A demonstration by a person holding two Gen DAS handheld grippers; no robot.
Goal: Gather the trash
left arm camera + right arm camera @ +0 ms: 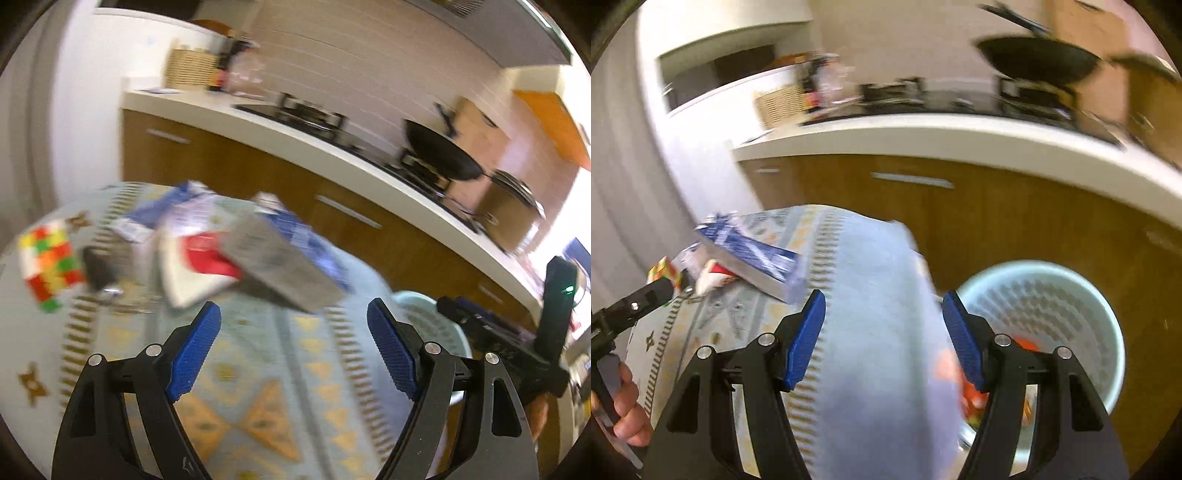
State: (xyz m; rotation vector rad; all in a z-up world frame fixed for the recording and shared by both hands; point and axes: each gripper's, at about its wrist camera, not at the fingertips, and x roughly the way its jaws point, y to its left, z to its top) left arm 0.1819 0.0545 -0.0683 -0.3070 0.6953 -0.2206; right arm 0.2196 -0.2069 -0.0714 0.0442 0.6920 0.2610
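A pale blue slotted trash basket (1071, 295) stands on the floor beside the table, with red and orange scraps (1025, 345) inside. On the patterned tablecloth (258, 387) lies a blurred pile: a grey-and-blue box (280, 258), a red-and-white wrapper (207, 262) and blue-white packets (177, 214). My left gripper (293, 314) is open and empty, just short of the pile. My right gripper (882, 306) is open and empty above the table's corner, next to the basket. The box (753, 258) also shows in the right wrist view.
A colourful puzzle cube (50, 266) and a dark object (98, 269) lie left of the pile. Behind runs a white kitchen counter (923, 133) with wooden cabinets (997, 221), a stove and a black wok (443, 155). The other gripper (517, 332) shows at right.
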